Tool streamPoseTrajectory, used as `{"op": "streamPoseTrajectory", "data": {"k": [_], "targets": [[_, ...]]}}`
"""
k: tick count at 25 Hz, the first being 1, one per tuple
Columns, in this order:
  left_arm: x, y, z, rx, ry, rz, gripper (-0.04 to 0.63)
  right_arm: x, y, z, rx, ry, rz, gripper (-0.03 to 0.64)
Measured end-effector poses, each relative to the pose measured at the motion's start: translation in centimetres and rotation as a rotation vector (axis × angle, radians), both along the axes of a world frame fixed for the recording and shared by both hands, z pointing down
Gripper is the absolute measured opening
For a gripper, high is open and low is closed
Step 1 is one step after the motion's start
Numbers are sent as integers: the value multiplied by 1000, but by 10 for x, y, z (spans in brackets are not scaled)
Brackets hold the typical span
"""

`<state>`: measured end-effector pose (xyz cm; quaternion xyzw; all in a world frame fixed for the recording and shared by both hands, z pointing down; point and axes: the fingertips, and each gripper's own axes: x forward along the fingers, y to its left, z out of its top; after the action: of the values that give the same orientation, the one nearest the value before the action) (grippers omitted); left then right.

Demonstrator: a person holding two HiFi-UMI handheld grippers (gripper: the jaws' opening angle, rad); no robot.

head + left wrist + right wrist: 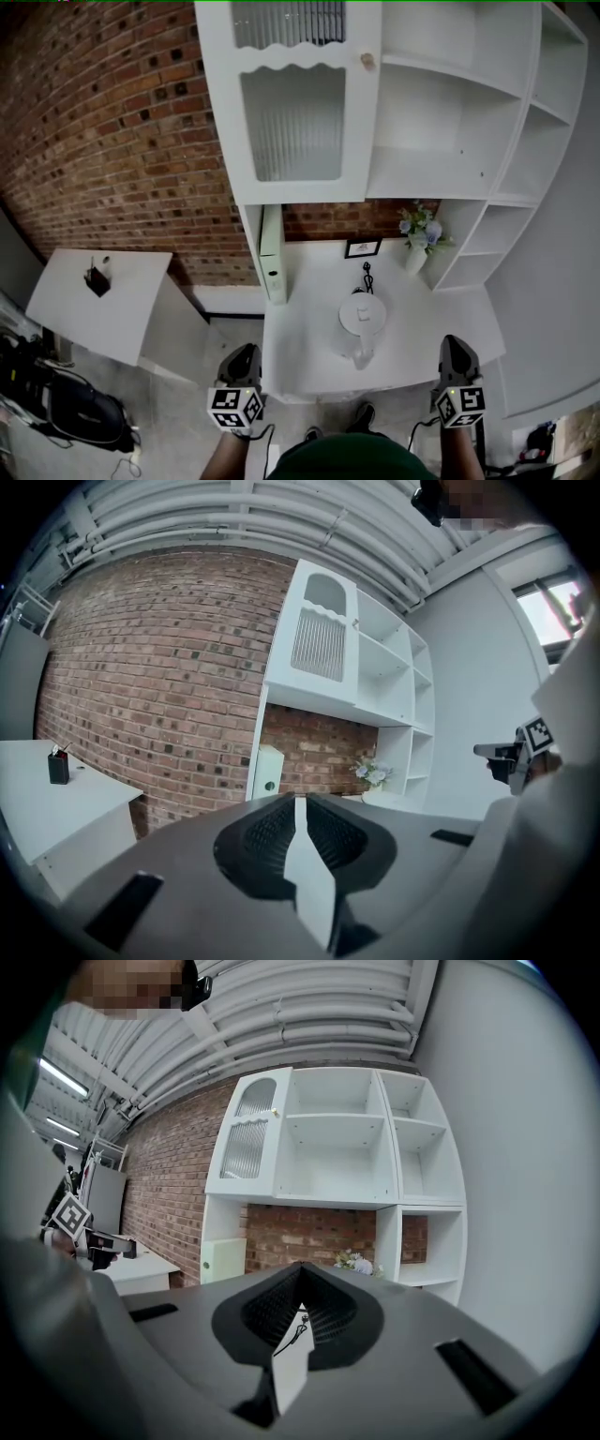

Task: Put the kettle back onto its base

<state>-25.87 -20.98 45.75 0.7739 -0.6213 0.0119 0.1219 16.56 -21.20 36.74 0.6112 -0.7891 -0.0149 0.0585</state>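
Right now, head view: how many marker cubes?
2. Left cube on the left gripper, bottom left; right cube on the right gripper, bottom right. None look hidden.

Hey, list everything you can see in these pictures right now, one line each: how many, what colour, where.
kettle: 1, clear and white, front of the counter, just in front of the base
base: 1, white, round, mid-counter, black cord behind it
picture frame: 1, black, back of the counter
vase of flowers: 1, white with pale blooms, back right
upright box: 1, white, left end of the counter
shelf unit: 1, white, above and around the counter
side table: 1, white, left of the unit
holder: 1, black, on the side table
gear: black, on the floor at lower left
left hand-held gripper: 1, grey, shut, empty
right hand-held gripper: 1, grey, shut, empty
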Motion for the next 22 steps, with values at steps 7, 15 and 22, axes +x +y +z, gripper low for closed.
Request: {"op": "streamPoseTrajectory", "data": {"k": [7, 15, 22], "targets": [[-3, 5, -5, 5, 17, -2, 49, -2, 2, -7, 1, -6, -4, 12], [-16, -9, -14, 34, 28, -30, 49, -1, -9, -11, 13, -10, -2, 12], [-12, -6, 9, -12, 41, -19, 49, 4, -5, 1, 3, -4, 5, 12]]}}
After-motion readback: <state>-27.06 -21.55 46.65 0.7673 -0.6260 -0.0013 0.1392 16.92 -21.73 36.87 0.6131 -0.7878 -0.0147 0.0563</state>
